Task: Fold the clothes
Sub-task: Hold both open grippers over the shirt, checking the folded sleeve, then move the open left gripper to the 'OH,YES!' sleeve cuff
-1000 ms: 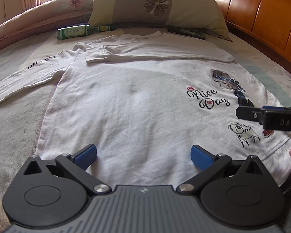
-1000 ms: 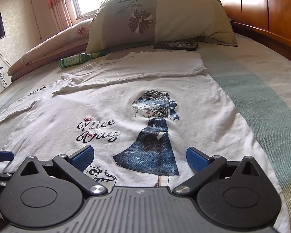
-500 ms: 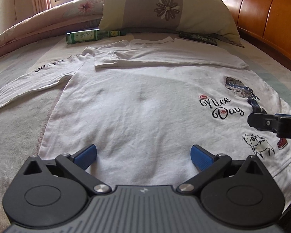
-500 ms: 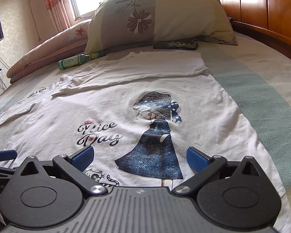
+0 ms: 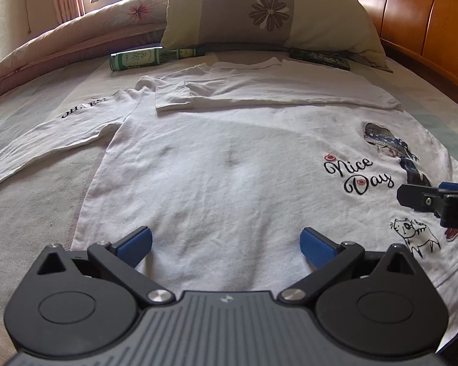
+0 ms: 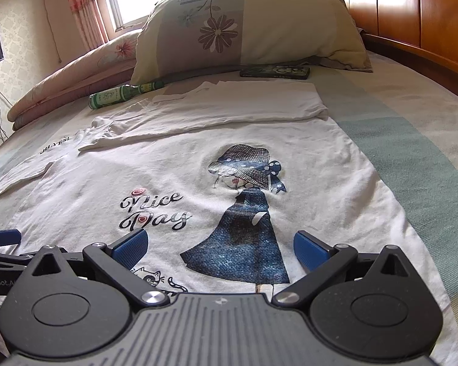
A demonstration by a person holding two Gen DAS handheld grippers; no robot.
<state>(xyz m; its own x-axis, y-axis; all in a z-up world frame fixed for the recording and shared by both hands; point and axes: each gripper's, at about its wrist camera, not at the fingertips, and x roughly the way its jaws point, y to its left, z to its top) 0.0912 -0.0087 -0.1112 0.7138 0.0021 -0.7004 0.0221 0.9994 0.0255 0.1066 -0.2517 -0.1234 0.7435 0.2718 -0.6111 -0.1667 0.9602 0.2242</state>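
Bed (image 5: 30, 201) serving as the work surface, broad and flat enough to take a whole garment spread out. White long-sleeved shirt (image 5: 229, 177) laid print-up across it, body smoothed flat; far side already turned in over the body as a long folded band (image 5: 274, 94), with a cuff end showing at its left, while the other sleeve (image 5: 45, 140) lies stretched out to the left on the bedding, off the body. Fits either a fold partly made or a garment laid out with one side doubled over (not settled by one moment). Pillow (image 6: 244, 27) propped against the wooden headboard (image 6: 412, 9), beyond the shirt and clear of it. Green bottle (image 5: 140, 58) lying on its side just past the shoulder area, and a dark flat box (image 6: 274, 71) near the pillow's foot, both apart from the cloth. Left hand-held gripper (image 5: 226, 244) poised low over the near hem, jaws spread wide, nothing between the pads, placed over the plain half of the body. Right hand-held gripper (image 6: 219, 247) likewise released and empty, low over the printed half near the hem, so that both tools flank the near edge side by side, presumably for lifting it evenly.
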